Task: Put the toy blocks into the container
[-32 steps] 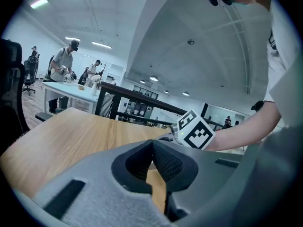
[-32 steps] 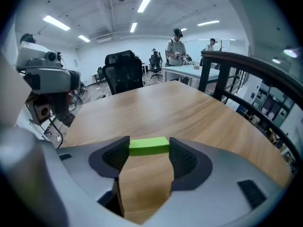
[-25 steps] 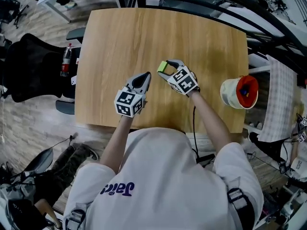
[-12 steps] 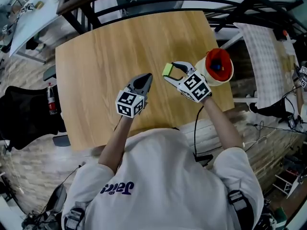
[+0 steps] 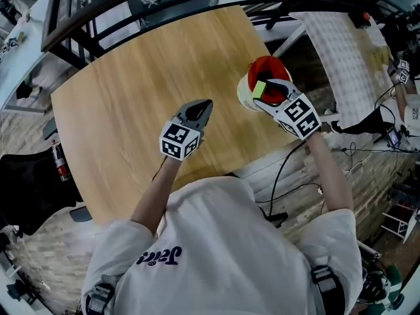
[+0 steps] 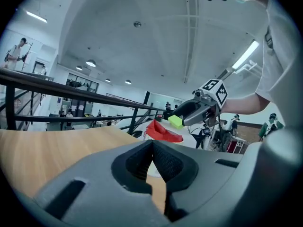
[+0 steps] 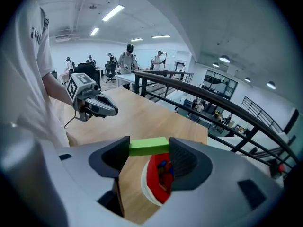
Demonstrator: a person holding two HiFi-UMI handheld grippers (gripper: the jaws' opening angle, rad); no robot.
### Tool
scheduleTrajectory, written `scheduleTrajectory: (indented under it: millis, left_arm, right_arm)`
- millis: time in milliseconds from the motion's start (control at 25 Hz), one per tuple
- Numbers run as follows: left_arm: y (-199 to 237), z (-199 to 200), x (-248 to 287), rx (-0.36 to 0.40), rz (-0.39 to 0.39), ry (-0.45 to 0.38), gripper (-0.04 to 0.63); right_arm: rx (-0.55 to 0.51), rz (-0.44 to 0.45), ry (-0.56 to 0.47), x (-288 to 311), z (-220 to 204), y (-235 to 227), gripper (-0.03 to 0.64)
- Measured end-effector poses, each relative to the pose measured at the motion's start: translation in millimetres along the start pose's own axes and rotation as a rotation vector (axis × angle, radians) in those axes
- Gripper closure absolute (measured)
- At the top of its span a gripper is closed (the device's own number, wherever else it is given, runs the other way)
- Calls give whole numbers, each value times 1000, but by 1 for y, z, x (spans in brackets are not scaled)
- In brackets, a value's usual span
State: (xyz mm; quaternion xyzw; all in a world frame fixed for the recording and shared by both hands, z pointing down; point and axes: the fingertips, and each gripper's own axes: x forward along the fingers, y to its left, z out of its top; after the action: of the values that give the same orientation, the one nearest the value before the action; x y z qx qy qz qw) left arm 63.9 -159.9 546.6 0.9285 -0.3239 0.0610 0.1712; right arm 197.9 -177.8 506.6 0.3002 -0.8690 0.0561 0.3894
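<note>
At the counter's right edge, in the head view, the right gripper (image 5: 270, 90) holds a green block (image 5: 259, 89) over the mouth of the container (image 5: 243, 101), a white tub with a red lining. The carry looks complete, and I judge the release to be the step in hand. The left gripper (image 5: 200, 109) hangs over the middle of the counter (image 5: 118, 110), well apart from the tub, so nothing crowds the drop. The tub stands right by the edge, so a knock to its rim could push it off.

Along the left gripper view, its fingers (image 6: 138, 163) are pressed together with nothing between them. Bare wood lies ahead.

Along the right gripper view, the fingers (image 7: 182, 158) are part-way apart and clamp the block (image 7: 148, 146) by its two ends. The container (image 7: 158, 179) sits just beneath, its opening a little toward the right finger. The next move probably calls for a slight centring, then parting the fingers without dipping into the rim.
</note>
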Motion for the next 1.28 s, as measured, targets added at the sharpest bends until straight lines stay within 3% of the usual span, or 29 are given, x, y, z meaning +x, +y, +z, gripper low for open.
scheduleTrajectory:
  millis: [440, 720, 880, 1000, 1280]
  left_arm:
    - [-24, 4, 58, 6, -49, 17, 589]
    - [-28, -1, 56, 8, -35, 34, 589]
    - [-23, 11, 42, 15, 1, 9, 589]
    - [-11, 20, 24, 19, 77, -1, 589]
    - [44, 78, -71, 60, 384, -167, 589]
  right_arm:
    - [128, 7, 150, 29, -80, -81, 348]
    - [119, 13, 152, 46, -82, -84, 348]
    - [128, -35, 63, 37, -52, -81, 348]
    - [145, -66, -57, 31, -14, -66, 348]
    - [223, -120, -379, 30, 101, 0, 354]
